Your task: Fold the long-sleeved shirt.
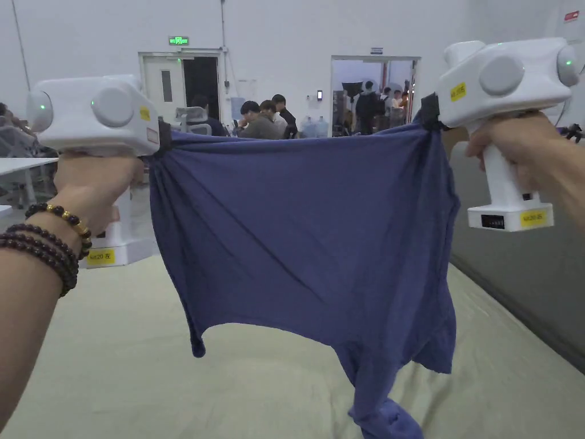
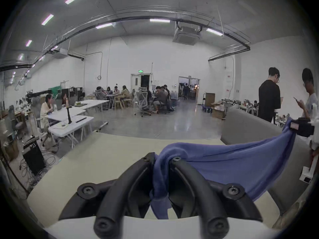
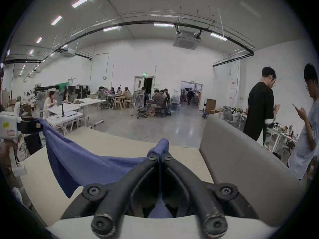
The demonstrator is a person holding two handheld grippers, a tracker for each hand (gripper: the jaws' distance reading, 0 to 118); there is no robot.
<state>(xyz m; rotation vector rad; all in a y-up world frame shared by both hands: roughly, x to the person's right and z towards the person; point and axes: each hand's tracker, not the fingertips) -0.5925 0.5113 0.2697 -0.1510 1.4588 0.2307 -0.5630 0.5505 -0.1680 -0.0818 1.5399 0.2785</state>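
Up in the air, both tools are clamped on cloth. The left gripper (image 2: 162, 160) has its two black jaws closed on a bunched corner of the blue long-sleeved shirt (image 1: 308, 240), with a wad of fabric squeezed between them and spilling below. The right gripper (image 3: 160, 156) is pinched tight on the opposite corner, a small fold of blue poking out past its jaw tips. Each tool also shows in the other's gripper view, at the far end of the taut top edge.

Between the two grippers the shirt hangs as a stretched sheet, well above the pale cream work surface (image 1: 114, 366). Its top edge runs nearly level from grip to grip; below that the cloth sags in diagonal creases. On the left gripper's side the lower edge ends in a free corner clear of the surface, while below the right gripper a longer part, probably a sleeve, trails down and bunches against the surface.

This looks like the spreading step: the garment is lifted and pulled wide, and no fold seems made yet. Next, I judge, the shirt must be lowered flat onto the cream surface with tension kept even, so the trailing part does not crumple underneath.
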